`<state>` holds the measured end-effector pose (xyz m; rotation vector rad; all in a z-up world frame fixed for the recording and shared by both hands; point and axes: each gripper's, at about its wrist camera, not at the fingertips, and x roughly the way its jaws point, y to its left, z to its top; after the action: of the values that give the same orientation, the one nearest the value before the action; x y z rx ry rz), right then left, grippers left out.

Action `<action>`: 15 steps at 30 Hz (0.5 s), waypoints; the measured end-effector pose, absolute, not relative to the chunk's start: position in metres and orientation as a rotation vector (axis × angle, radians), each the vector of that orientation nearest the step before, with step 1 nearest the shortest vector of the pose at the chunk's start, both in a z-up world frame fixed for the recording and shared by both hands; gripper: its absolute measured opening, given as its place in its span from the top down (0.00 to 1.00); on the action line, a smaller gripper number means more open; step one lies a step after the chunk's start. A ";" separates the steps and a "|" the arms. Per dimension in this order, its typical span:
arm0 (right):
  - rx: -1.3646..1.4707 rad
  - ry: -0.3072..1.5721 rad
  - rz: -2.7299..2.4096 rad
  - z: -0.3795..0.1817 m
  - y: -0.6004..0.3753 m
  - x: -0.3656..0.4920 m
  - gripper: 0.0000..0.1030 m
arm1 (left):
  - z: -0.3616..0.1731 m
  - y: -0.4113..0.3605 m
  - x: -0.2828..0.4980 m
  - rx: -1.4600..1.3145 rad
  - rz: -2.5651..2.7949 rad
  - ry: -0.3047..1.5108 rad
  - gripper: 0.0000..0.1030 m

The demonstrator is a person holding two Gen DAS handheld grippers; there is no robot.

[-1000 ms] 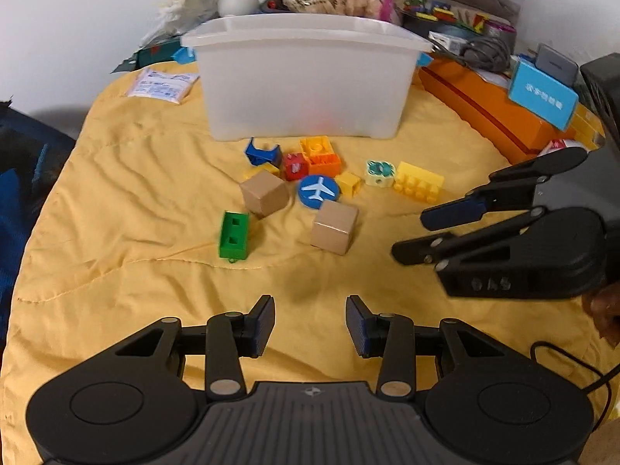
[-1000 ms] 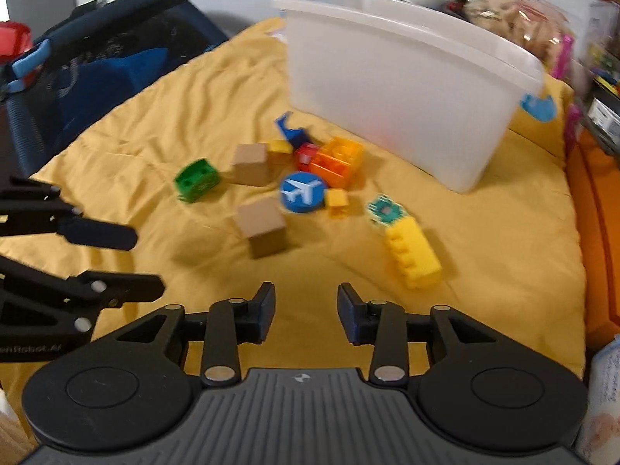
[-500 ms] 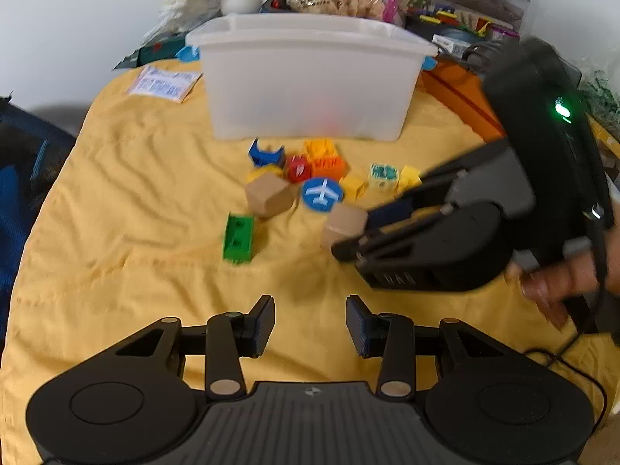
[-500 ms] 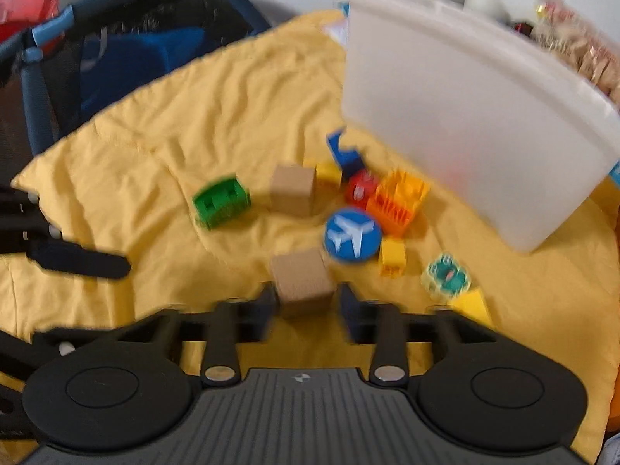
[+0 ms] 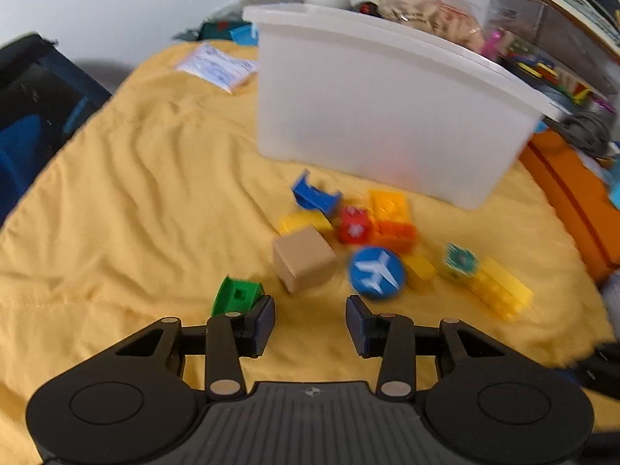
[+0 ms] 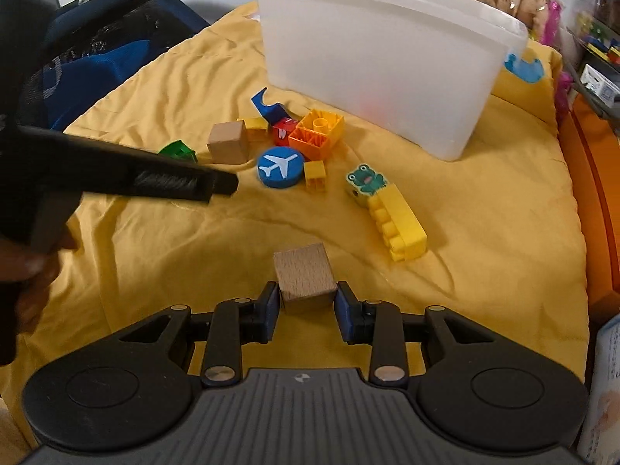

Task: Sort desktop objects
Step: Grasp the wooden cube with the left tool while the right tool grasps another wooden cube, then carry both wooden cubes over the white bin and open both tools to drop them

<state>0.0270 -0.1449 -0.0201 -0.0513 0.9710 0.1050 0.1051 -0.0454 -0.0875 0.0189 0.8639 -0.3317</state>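
My right gripper (image 6: pixel 306 312) is shut on a plain wooden cube (image 6: pixel 304 275), its blue pads pressed on both sides, held near me away from the pile. My left gripper (image 5: pixel 310 323) is open and empty, low over the yellow cloth (image 5: pixel 135 193). A green brick (image 5: pixel 236 296) lies just behind its left finger, and a second wooden cube (image 5: pixel 304 257) and a blue airplane disc (image 5: pixel 376 271) lie just beyond its tips. The pile also holds an orange brick (image 6: pixel 317 133), a red brick (image 6: pixel 282 131), a blue piece (image 6: pixel 267 106), a frog block (image 6: pixel 364 180) and a long yellow brick (image 6: pixel 399 224).
A white plastic bin (image 6: pixel 379 50) stands behind the pile. A dark blue bag (image 6: pixel 97 50) lies off the cloth's left edge and an orange box (image 5: pixel 573 193) borders the right. Snack bags and books crowd the back. A paper packet (image 5: pixel 217 64) lies at the back left.
My right gripper closed on the nearer wooden cube and carried it back from the pile. My left gripper moved in toward the toys, up against the green brick, and rolled slightly.
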 end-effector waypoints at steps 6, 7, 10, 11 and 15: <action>-0.057 0.980 0.100 -0.027 -0.143 0.021 0.67 | -0.094 -0.052 0.129 0.004 -0.357 0.857 0.56; -0.057 0.978 0.097 -0.028 -0.143 0.021 0.67 | -0.095 -0.048 0.132 -0.025 -0.369 0.859 0.58; -0.053 0.971 0.091 -0.028 -0.142 0.020 0.66 | -0.094 -0.037 0.134 -0.039 -0.392 0.863 0.68; -0.056 0.970 0.092 -0.028 -0.142 0.020 0.66 | -0.092 -0.035 0.131 -0.013 -0.404 0.863 0.68; -0.058 0.951 0.096 -0.028 -0.143 0.022 0.63 | -0.078 -0.028 0.104 0.087 -0.467 0.831 0.68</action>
<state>0.0215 -0.1434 -0.0279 -0.0581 0.9511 0.0957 0.1040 -0.0283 -0.0776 0.0866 0.8311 -0.4674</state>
